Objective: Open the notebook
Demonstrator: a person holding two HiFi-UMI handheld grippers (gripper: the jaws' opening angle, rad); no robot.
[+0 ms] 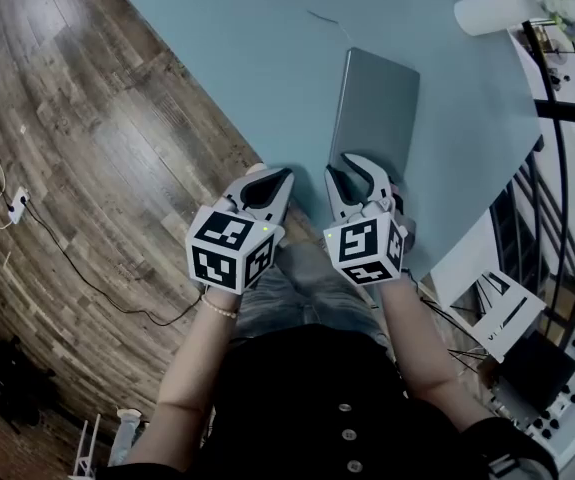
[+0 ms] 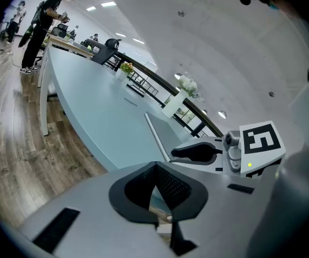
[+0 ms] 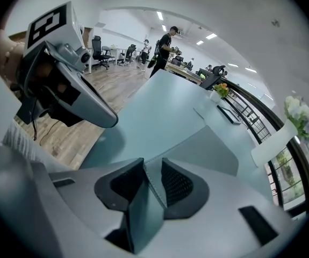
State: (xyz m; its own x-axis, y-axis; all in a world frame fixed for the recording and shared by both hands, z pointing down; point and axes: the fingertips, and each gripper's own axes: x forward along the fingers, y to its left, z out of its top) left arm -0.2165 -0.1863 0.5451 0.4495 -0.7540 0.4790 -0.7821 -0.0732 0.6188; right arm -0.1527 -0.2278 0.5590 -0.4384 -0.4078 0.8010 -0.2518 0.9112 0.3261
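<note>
A closed grey notebook (image 1: 375,108) lies on the teal table (image 1: 257,58), its near end towards me. My right gripper (image 1: 357,175) points steeply down over that near end. In the right gripper view the notebook's stitched cover edge (image 3: 153,184) stands between the two pads (image 3: 178,184), and the jaws are open around it. The left gripper (image 1: 270,181) hovers just left of the notebook at the table's near edge, shut and holding nothing. In the left gripper view its pads (image 2: 143,190) meet at the tips, with the notebook (image 2: 167,130) and the right gripper (image 2: 197,152) ahead.
A white vase (image 1: 497,10) with flowers stands at the table's far right, beside a black railing (image 1: 557,118). Wooden floor with a cable (image 1: 57,248) lies to the left. A control box with knobs (image 1: 567,368) sits low right. A person (image 2: 41,20) stands far off.
</note>
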